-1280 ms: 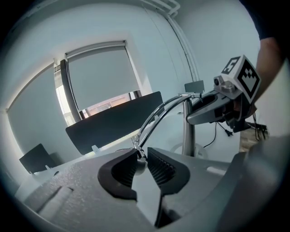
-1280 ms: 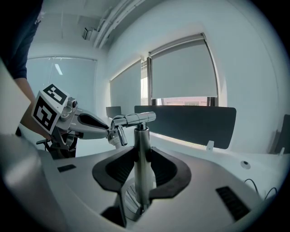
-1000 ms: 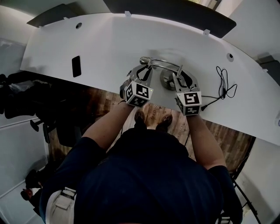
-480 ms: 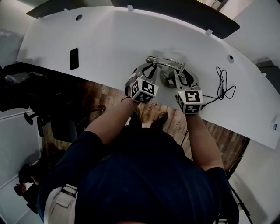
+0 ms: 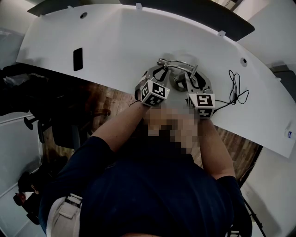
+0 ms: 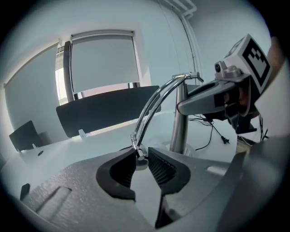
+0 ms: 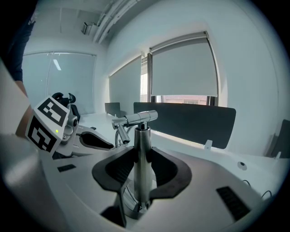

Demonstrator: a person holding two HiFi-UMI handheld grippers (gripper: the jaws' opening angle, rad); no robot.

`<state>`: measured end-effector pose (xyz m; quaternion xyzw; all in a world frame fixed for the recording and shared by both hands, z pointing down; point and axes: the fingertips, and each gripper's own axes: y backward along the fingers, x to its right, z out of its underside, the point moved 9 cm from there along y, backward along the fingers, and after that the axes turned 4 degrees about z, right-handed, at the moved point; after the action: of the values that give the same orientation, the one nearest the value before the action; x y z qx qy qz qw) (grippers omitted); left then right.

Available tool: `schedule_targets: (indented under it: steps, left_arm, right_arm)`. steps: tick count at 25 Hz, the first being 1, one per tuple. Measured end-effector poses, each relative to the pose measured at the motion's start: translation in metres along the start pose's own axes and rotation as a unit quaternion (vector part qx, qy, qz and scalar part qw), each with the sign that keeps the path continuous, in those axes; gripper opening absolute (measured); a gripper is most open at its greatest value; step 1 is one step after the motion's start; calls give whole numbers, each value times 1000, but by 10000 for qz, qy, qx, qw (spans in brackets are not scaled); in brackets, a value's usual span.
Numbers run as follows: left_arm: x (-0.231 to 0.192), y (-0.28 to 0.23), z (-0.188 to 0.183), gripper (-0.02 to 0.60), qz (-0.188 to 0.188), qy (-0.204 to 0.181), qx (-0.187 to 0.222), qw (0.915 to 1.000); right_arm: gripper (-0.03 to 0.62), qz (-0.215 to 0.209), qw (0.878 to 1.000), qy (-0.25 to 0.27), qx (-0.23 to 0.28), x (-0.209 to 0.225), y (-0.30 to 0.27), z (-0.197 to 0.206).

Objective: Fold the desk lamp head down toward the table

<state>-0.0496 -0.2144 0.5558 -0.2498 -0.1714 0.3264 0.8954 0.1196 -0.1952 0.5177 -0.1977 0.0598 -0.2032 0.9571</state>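
A chrome desk lamp stands on the white table point(image 5: 106, 41), with a round base point(image 5: 177, 84) and an upright post point(image 7: 142, 149). From the post's top joint point(image 7: 136, 118) a curved double-rod arm point(image 6: 152, 106) bends down to the left. My left gripper point(image 6: 141, 156) is shut on the small end piece of that arm, low over the tabletop. My right gripper point(image 7: 142, 158) is shut on the post, pads against both sides. In the head view both grippers, left point(image 5: 156, 76) and right point(image 5: 193, 82), flank the lamp near the table's front edge.
A black cable point(image 5: 237, 88) lies coiled right of the lamp. A black rectangular piece point(image 5: 77, 59) lies flat on the table's left part. A dark partition panel point(image 5: 194, 13) runs along the far edge. The person's arms reach over the near edge.
My left gripper has sunk a little and rolled, taking the arm's end lower. The right gripper and the post have stayed put.
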Motion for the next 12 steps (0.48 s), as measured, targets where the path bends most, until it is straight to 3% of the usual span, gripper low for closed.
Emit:
schedule_targets:
  steps: [2, 8, 12]
  left_arm:
    - [-4, 0, -1, 81, 170, 51, -49, 9998]
    - [-10, 35, -16, 81, 212, -397, -110, 9989]
    - [-11, 74, -25, 81, 250, -392, 224, 9987]
  right_arm:
    - [127, 87, 9999, 65, -42, -1, 0, 0]
    - [133, 246, 9997, -10, -61, 0, 21, 2]
    - [132, 251, 9995, -203, -4, -4, 52, 4]
